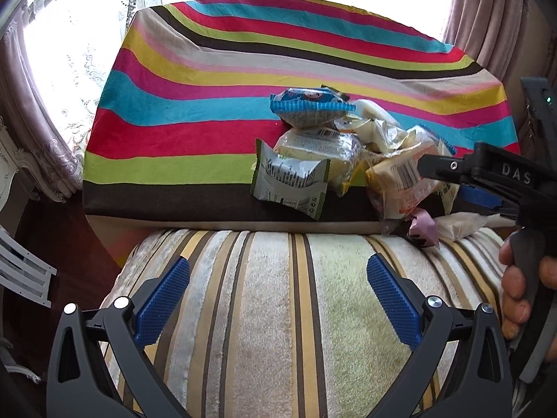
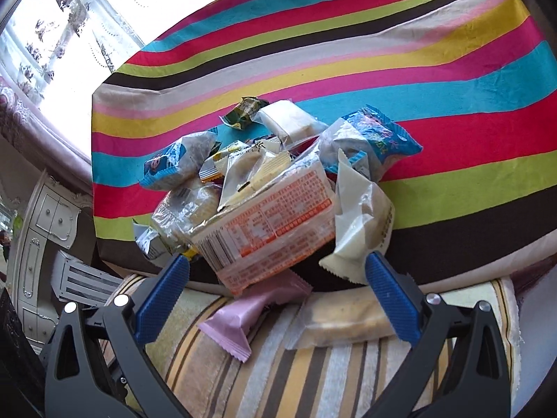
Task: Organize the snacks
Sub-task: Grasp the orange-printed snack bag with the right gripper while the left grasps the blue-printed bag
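A heap of wrapped snacks point(image 1: 348, 153) lies on the near edge of a table with a bright striped cloth point(image 1: 209, 80). In the right wrist view the heap shows a large clear packet with orange print point(image 2: 275, 230), blue packets point(image 2: 376, 136), a white packet point(image 2: 358, 230), a pink packet point(image 2: 250, 310) and a clear-wrapped bar point(image 2: 344, 320). My right gripper point(image 2: 278, 285) is open, its fingers on either side of the pink packet and orange-print packet. My left gripper point(image 1: 278, 289) is open above the striped cushion point(image 1: 278, 313), holding nothing. The right gripper's body point(image 1: 487, 177) reaches into the heap from the right.
A striped plush cushion point(image 2: 278, 376) lies in front of the table. Curtains point(image 1: 487, 17) and bright windows stand behind. A white cabinet point(image 2: 45, 230) and a white slatted thing point(image 1: 24, 271) are on the left. A hand point(image 1: 518, 285) holds the right gripper's handle.
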